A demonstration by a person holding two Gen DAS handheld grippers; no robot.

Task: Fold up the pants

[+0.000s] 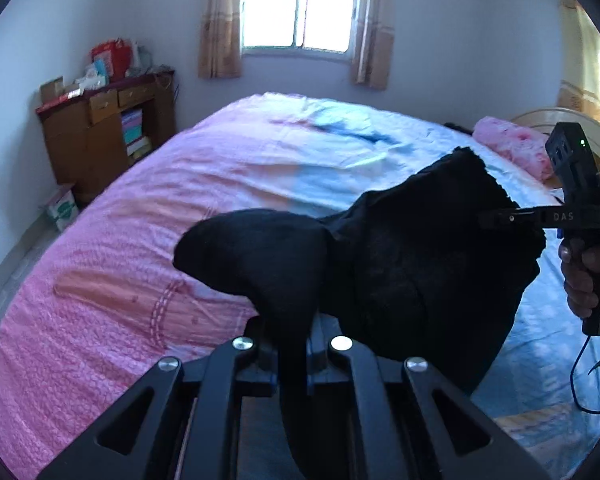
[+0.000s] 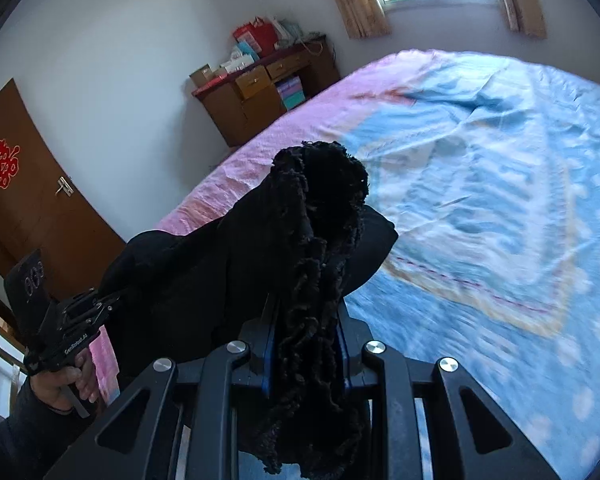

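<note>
only the right wrist view shows a brown door (image 2: pixel 28 200) with a red paper cutting; only the left wrist view takes in a pink pillow (image 1: pixel 512 148) at the head of the bed (image 1: pixel 140 220). the black pants (image 1: pixel 420 248) hang bunched in the air above the bed, their lower part cut off behind the gripper frames. the left gripper (image 1: pixel 290 344) is clamped tight on smooth dark cloth, the right gripper (image 2: pixel 306 340) on a thick fuzzy fold, its fingertips buried in fabric
</note>
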